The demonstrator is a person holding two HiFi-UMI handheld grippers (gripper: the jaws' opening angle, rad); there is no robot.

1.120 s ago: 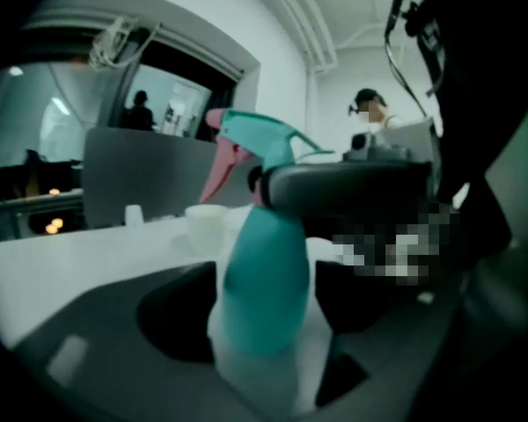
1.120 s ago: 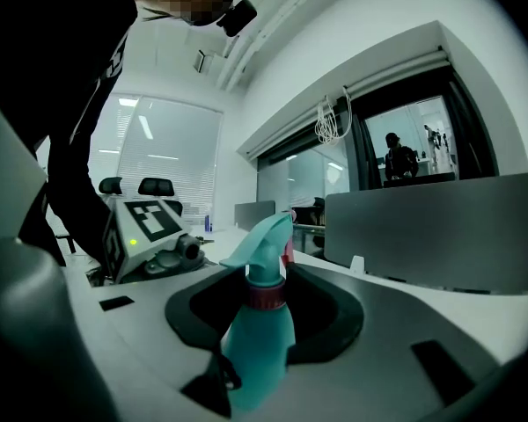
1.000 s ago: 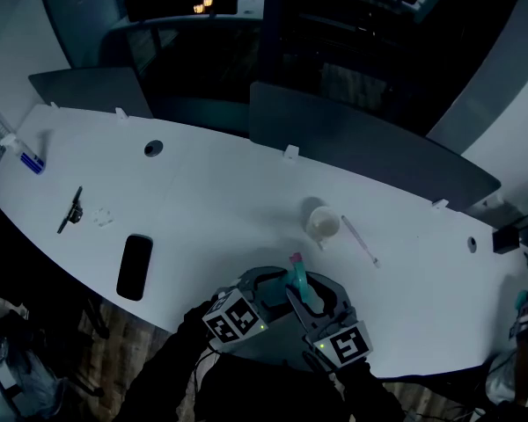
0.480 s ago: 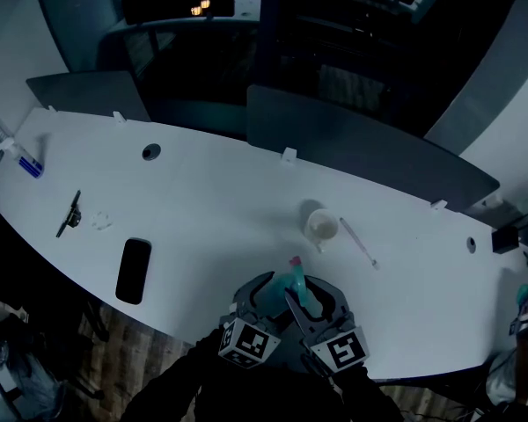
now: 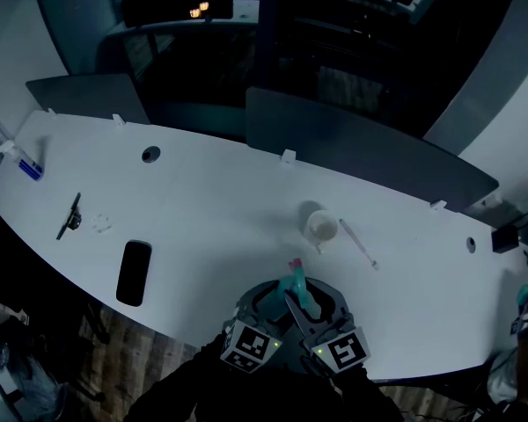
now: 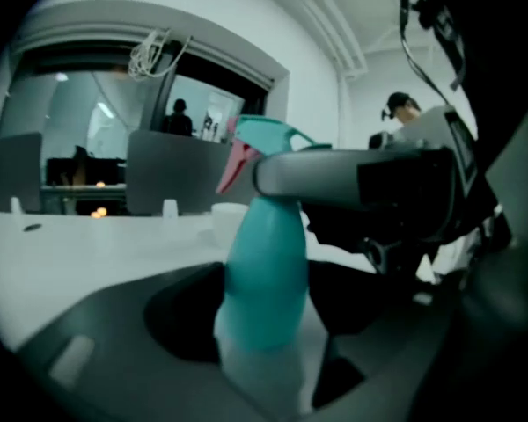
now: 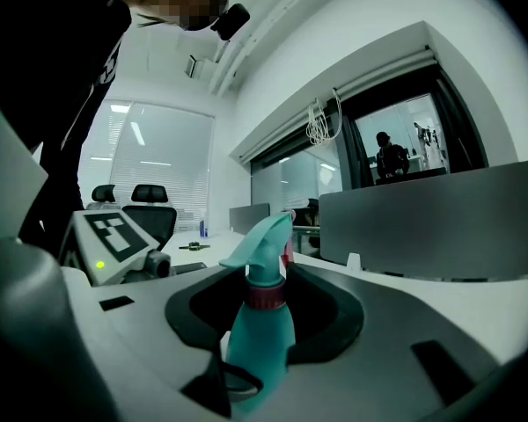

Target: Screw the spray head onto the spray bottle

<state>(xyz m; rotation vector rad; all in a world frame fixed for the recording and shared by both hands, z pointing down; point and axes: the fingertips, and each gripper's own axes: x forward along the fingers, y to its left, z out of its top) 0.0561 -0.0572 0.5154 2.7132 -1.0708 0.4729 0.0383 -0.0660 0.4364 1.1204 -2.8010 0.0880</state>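
Observation:
A teal spray bottle stands upright at the table's near edge, between both grippers. Its teal spray head with a pink trigger sits on the neck above a dark pink collar. My left gripper holds the bottle's body; its jaws are closing, with the bottle between them. My right gripper is shut across the top of the bottle. One of its grey fingers lies across the neck just under the spray head.
A white cup and a thin stick lie beyond the bottle. A black phone, a small black tool and a little blue-capped bottle are at the left. The white table ends right under the grippers.
My left gripper has swung round to the right, so its marker cube now sits under the bottle beside the right one. The bottle and right gripper have barely moved.

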